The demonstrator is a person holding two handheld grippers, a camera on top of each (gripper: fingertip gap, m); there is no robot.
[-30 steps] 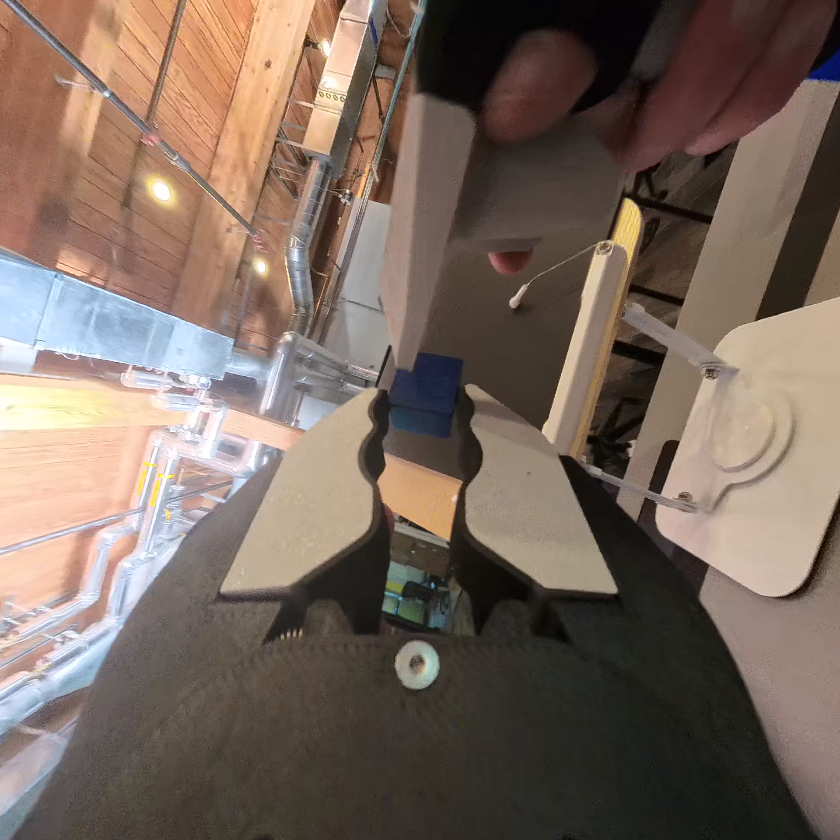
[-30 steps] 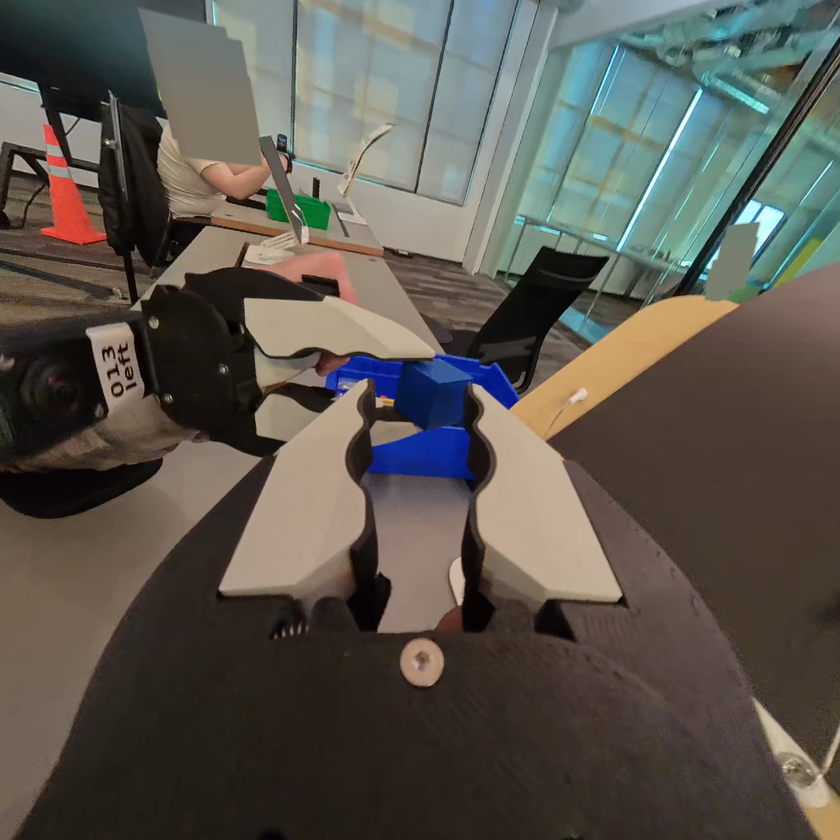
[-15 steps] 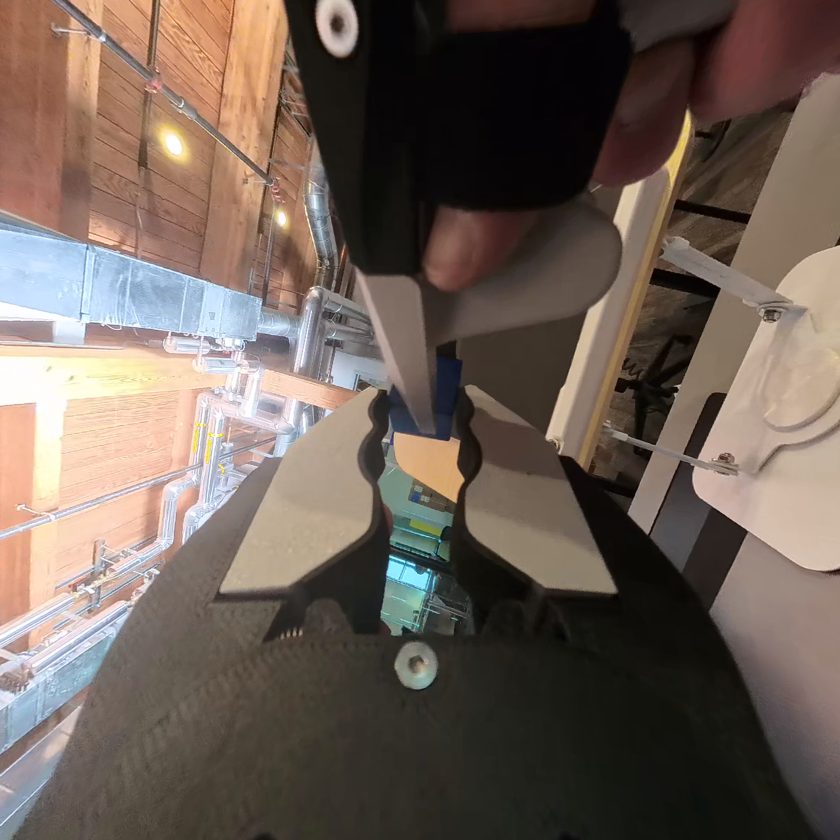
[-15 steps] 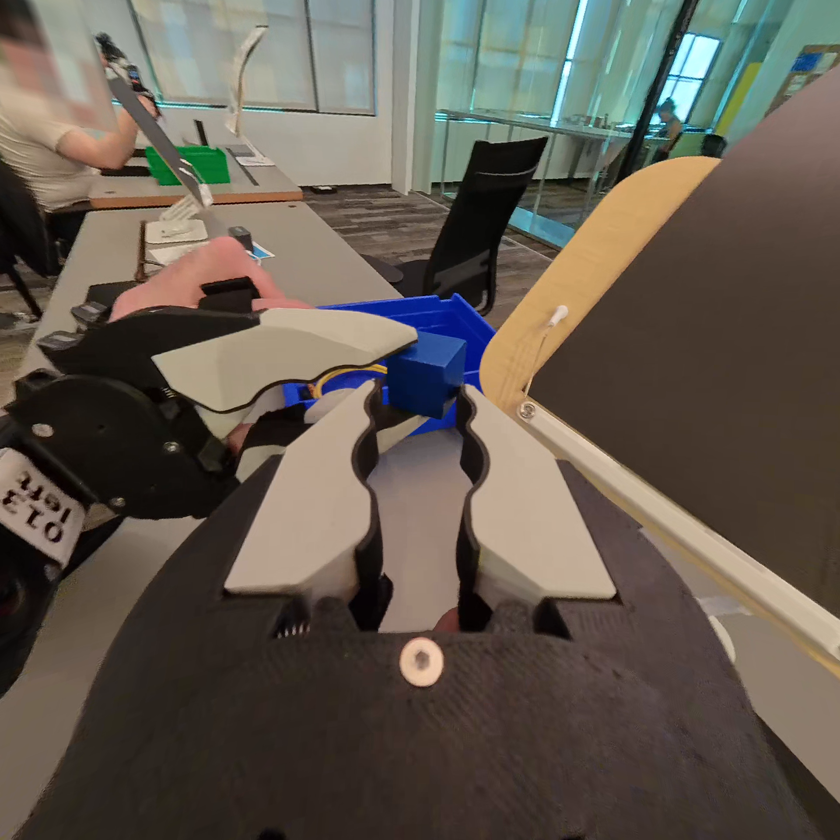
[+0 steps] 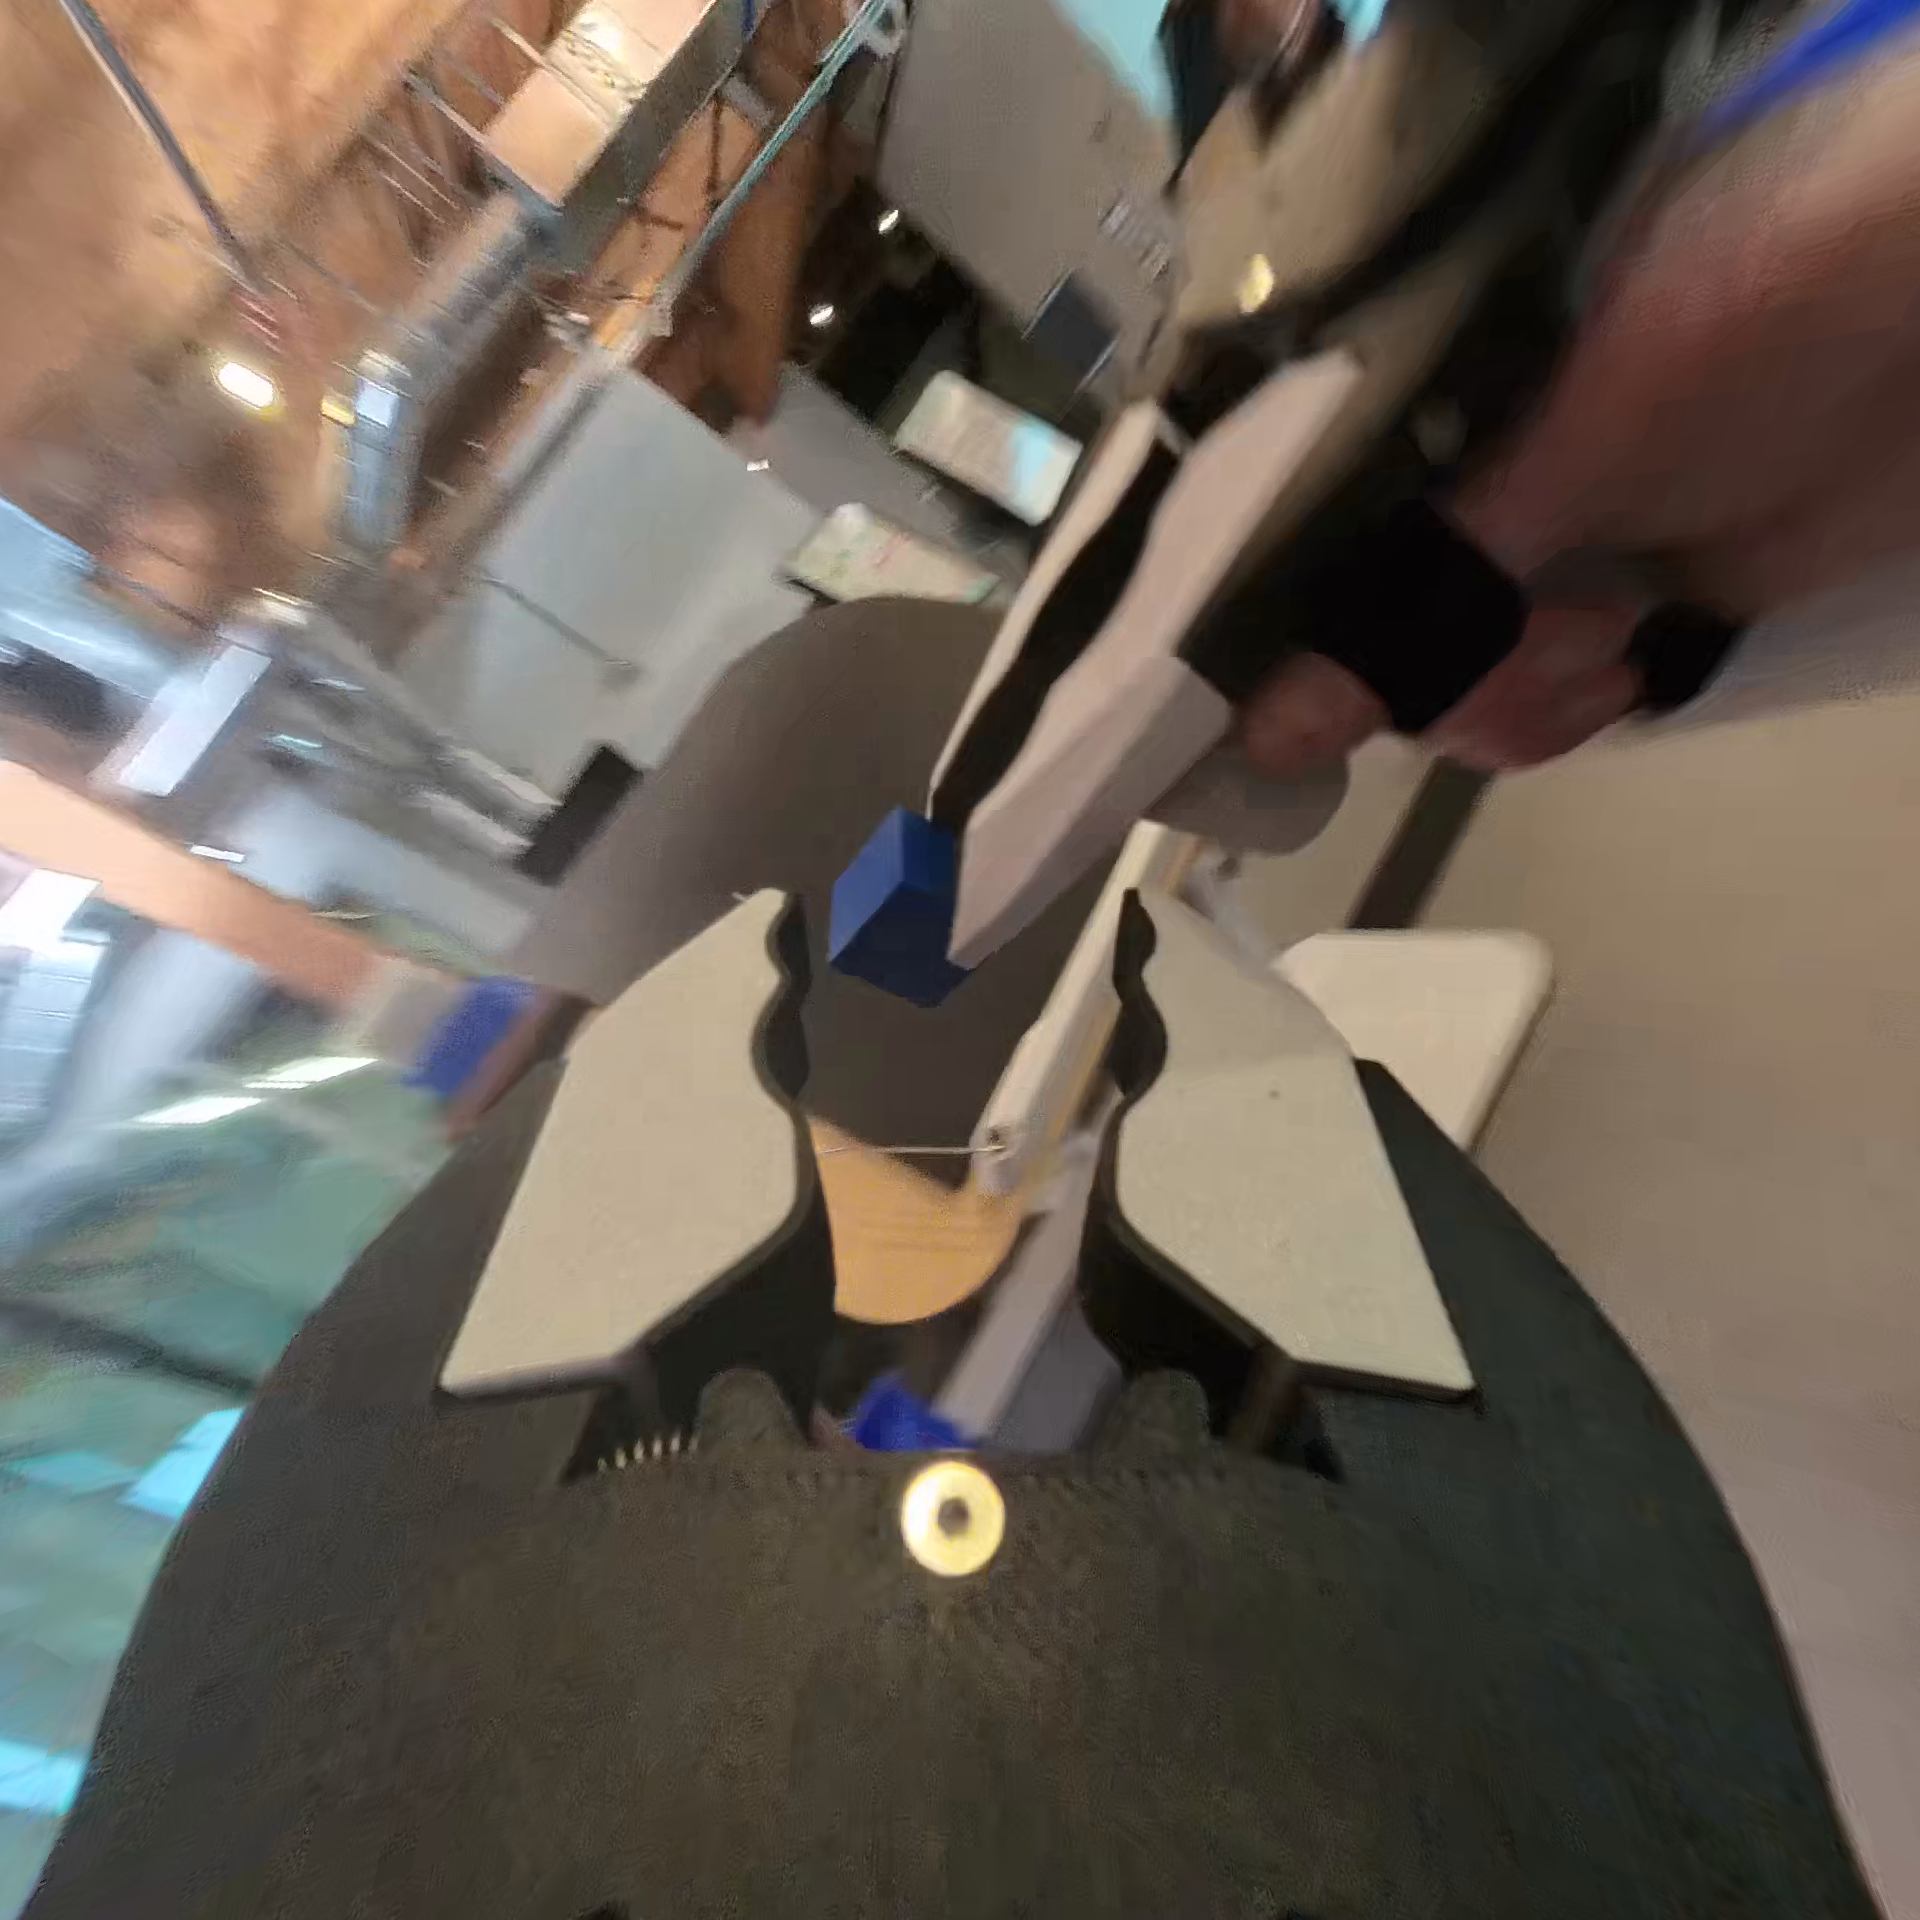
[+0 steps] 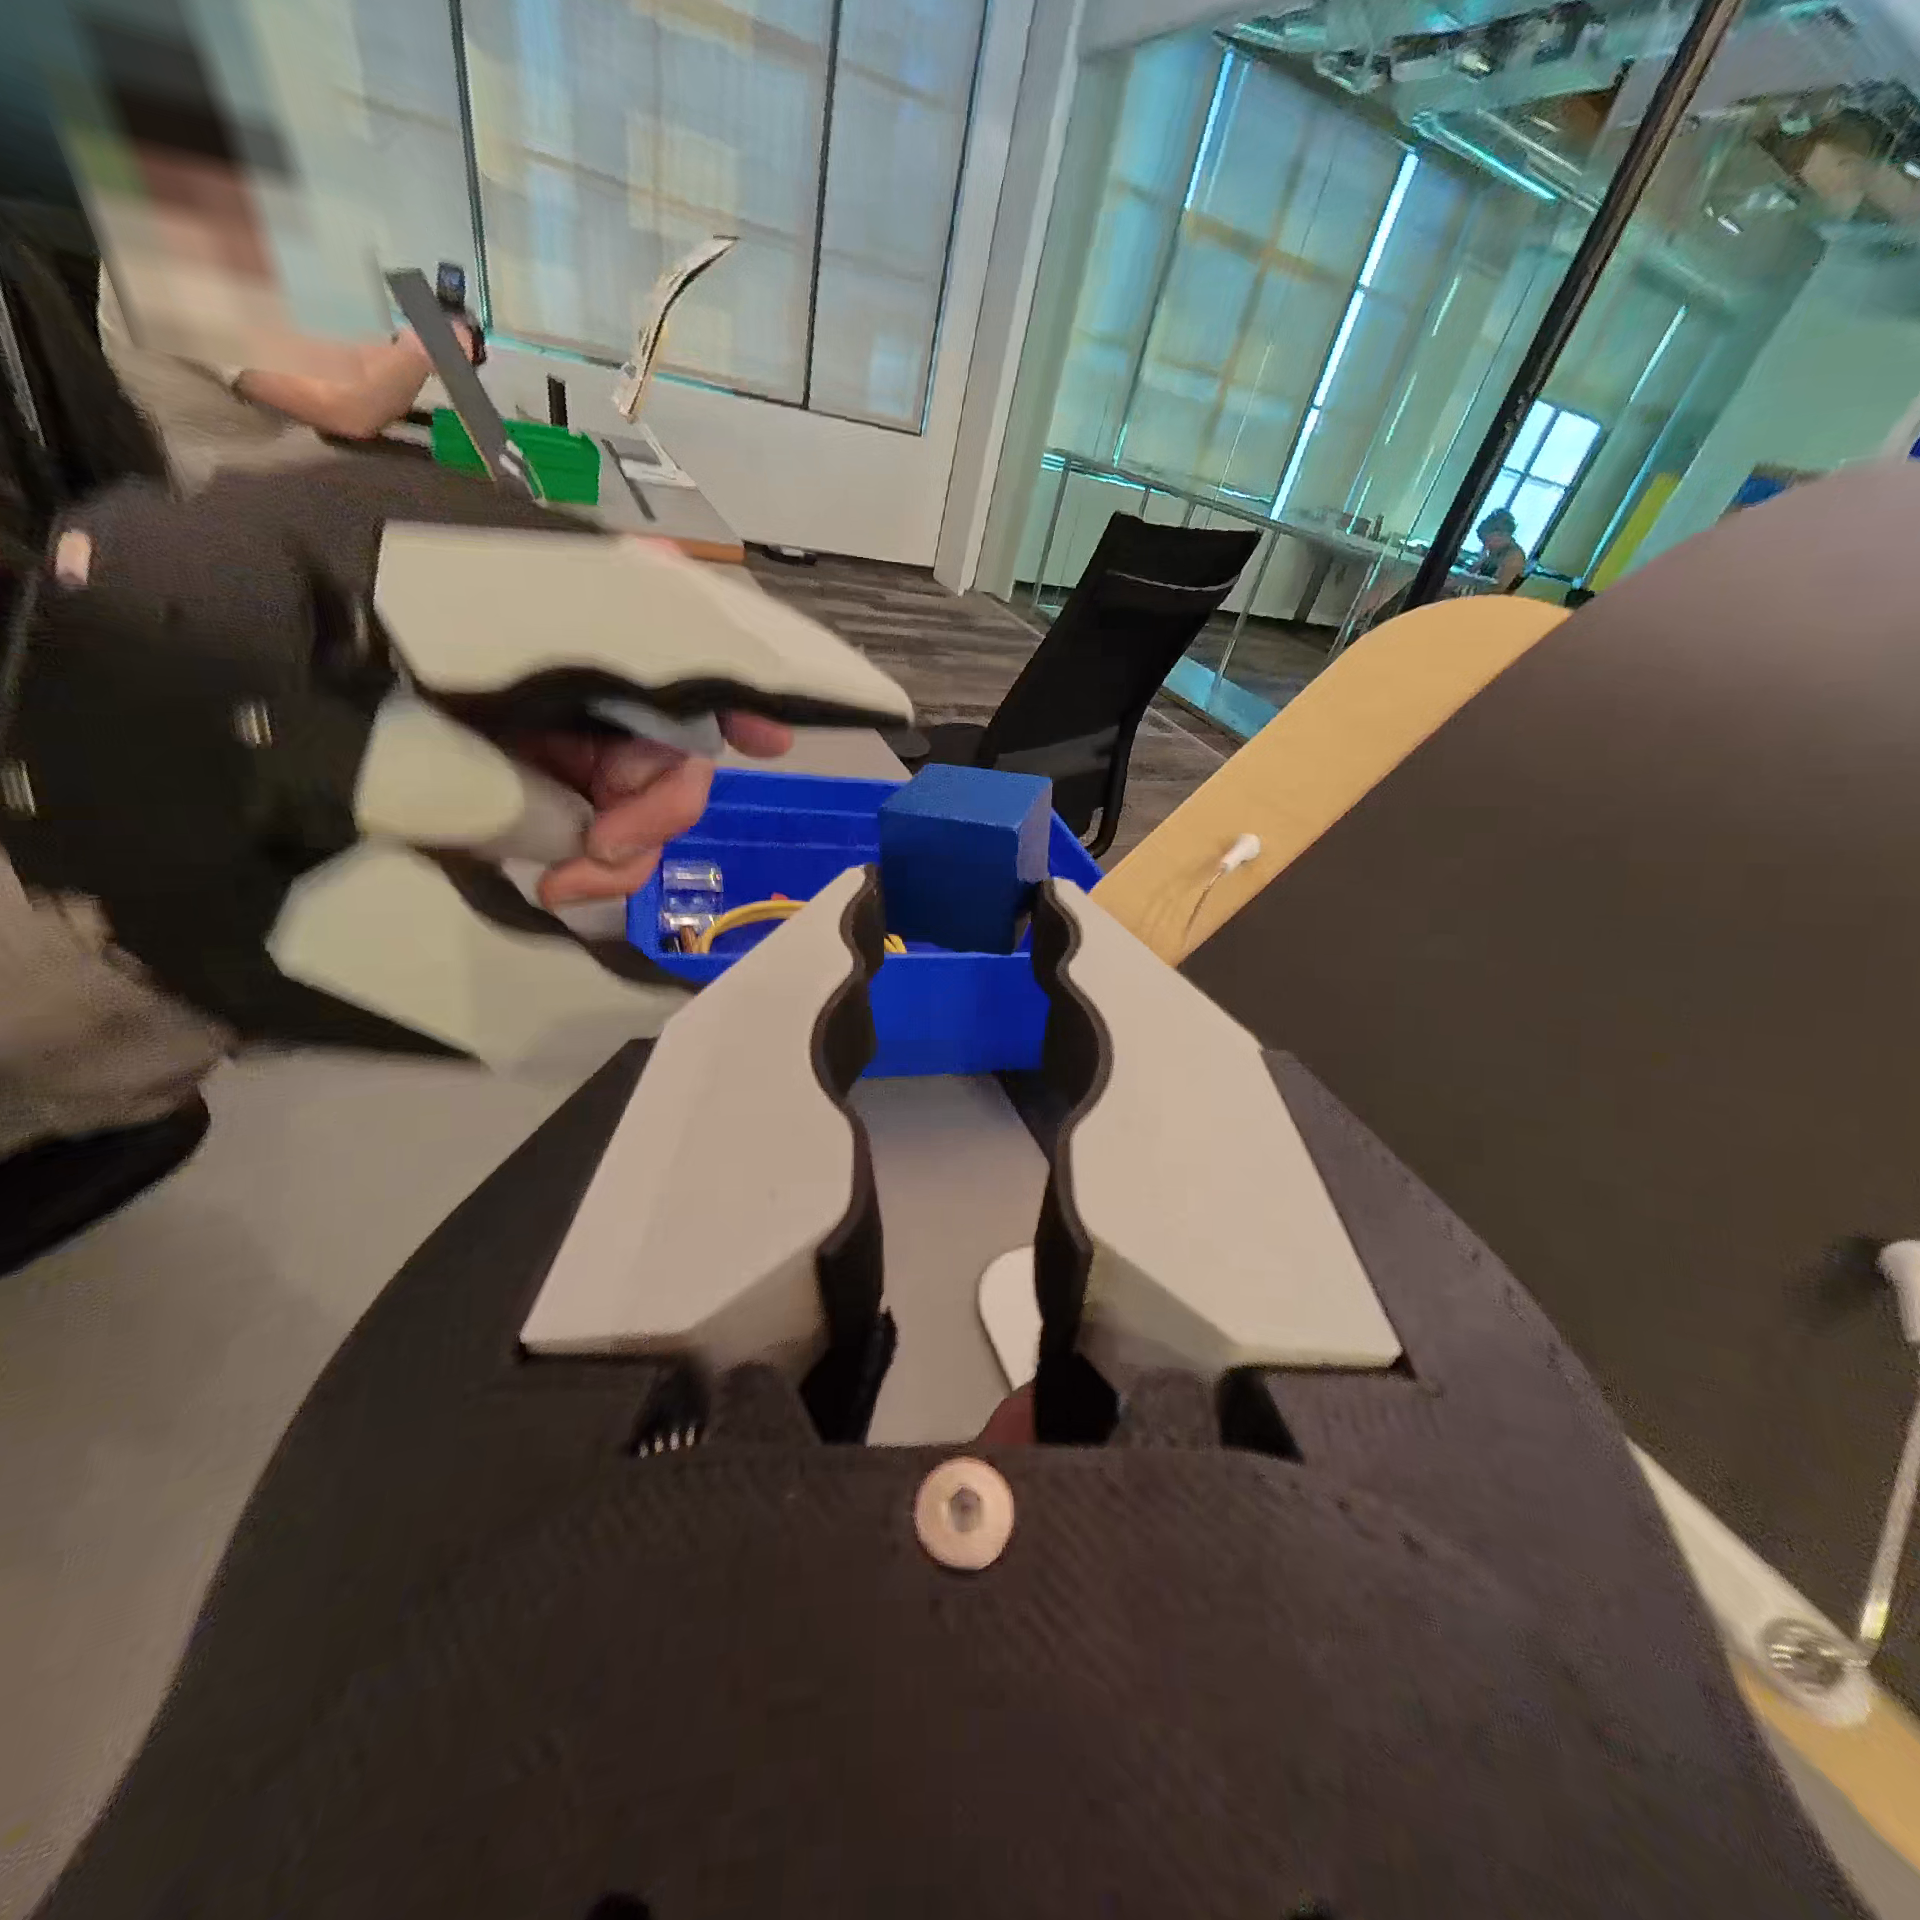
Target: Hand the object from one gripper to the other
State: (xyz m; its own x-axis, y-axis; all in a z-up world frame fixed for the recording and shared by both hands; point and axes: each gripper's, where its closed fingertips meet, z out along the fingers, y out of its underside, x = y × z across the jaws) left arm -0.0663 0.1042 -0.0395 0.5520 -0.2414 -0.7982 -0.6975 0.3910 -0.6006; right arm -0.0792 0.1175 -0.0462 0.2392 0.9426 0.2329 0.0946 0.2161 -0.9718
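Observation:
The blue cube [image 6: 961, 857] sits pinched between the tips of my right gripper [image 6: 954, 888], which is shut on it and holds it in the air above a blue bin. In the left wrist view the cube [image 5: 894, 920] hangs at the tip of the right gripper's grey fingers [image 5: 1060, 790], just beyond my left gripper [image 5: 958, 914]. The left gripper is open and empty, its jaws wide apart and not touching the cube. In the right wrist view the left gripper [image 6: 790, 857] is to the left of the cube, held by a hand, jaws spread.
A blue bin [image 6: 935, 1008] with small parts and a yellow cable stands on the grey table [image 6: 312, 1247] under the cube. A dark panel with a wooden edge [image 6: 1558, 935] rises at the right. A black chair [image 6: 1122, 644] and a seated person are farther back.
The left gripper has opened, let go of the blue cube and drawn back to the left. The right gripper keeps hold of the cube.

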